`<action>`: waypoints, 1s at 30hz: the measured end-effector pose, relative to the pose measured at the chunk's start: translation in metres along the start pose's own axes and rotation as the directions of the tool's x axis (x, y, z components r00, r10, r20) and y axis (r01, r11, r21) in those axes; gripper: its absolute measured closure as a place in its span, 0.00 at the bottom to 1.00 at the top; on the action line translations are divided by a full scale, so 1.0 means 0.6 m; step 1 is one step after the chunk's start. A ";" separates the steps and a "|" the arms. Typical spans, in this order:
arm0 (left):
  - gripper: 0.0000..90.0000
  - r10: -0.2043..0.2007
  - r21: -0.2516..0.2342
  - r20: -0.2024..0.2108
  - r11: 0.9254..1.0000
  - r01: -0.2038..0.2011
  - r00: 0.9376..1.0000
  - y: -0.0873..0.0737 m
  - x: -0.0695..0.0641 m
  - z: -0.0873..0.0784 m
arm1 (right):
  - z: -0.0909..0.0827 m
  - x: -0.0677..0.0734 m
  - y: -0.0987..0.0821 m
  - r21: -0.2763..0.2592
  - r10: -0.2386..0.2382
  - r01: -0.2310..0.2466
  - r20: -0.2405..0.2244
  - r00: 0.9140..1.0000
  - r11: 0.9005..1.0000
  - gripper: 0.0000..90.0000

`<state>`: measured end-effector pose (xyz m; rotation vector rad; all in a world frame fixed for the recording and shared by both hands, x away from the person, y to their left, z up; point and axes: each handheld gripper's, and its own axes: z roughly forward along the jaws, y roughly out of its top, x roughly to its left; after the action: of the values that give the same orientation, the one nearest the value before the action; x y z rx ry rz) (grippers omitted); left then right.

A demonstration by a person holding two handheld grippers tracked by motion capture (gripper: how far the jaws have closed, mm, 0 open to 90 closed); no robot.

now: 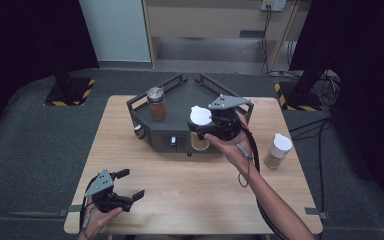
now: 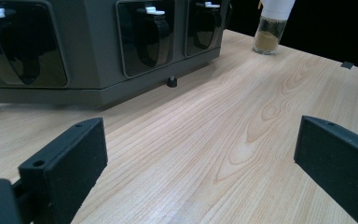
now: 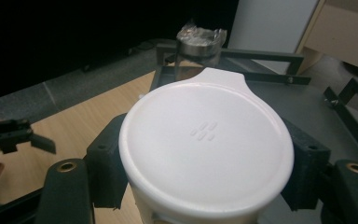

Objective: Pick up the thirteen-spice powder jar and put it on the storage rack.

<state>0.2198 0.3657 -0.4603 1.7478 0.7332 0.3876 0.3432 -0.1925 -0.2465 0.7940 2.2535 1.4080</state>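
There are three spice jars: two with white lids (image 1: 200, 116) (image 1: 282, 142) and one with a metal lid (image 1: 155, 93). There is one dark rack (image 1: 180, 90), one wooden table (image 1: 190, 195) and two grippers (image 1: 130, 184) (image 1: 200, 127).

Premises present as a laboratory or recording studio. Evidence: black curtains (image 1: 25, 40) enclosing the area, grey carpeted floor (image 1: 35, 135), dark stand bases with yellow-black hazard tape (image 1: 70, 92), a wall socket with trailing black cables (image 1: 272, 6), and a single light wooden counter (image 1: 180, 200).

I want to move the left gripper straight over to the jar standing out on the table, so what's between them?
In the left gripper view, bare wooden table lies between the open left gripper and the white-capped jar.
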 end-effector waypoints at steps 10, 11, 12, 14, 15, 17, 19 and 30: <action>0.02 0.005 0.005 0.000 1.000 -0.005 1.000 0.001 -0.001 0.000 | 0.035 -0.016 0.046 0.007 0.019 -0.020 0.049 0.999 1.000 0.34; 0.02 0.005 0.006 0.000 1.000 -0.005 1.000 0.001 -0.001 0.000 | 0.040 -0.019 0.049 0.008 0.023 -0.023 0.054 0.998 1.000 0.34; 0.02 0.005 0.007 0.000 1.000 -0.005 1.000 0.002 -0.002 0.000 | 0.046 -0.021 0.052 0.011 0.029 -0.030 0.058 0.998 0.999 0.34; 0.02 0.006 0.007 -0.001 1.000 -0.006 1.000 0.002 -0.002 0.001 | 0.057 -0.027 0.058 0.017 0.030 -0.031 0.066 0.997 0.999 0.34; 0.02 0.007 0.007 0.000 1.000 -0.007 1.000 0.002 -0.001 0.001 | 0.062 -0.029 0.061 0.019 0.030 -0.032 0.072 0.997 0.999 0.34; 0.02 0.007 0.008 0.001 1.000 -0.007 1.000 0.002 -0.001 0.001 | 0.072 -0.033 0.065 0.020 0.035 -0.037 0.082 0.996 0.999 0.34; 0.02 0.007 0.008 0.001 1.000 -0.007 1.000 0.001 -0.001 0.002 | 0.081 -0.038 0.069 0.022 0.039 -0.041 0.090 0.995 0.999 0.34; 0.02 0.016 0.018 0.000 1.000 -0.016 1.000 0.003 -0.003 0.003 | 0.130 -0.052 0.079 0.016 0.061 -0.064 0.130 0.990 0.998 0.34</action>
<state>0.2203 0.3628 -0.4587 1.7712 0.7251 0.3932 0.4248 -0.1415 -0.2374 0.9427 2.1651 1.3225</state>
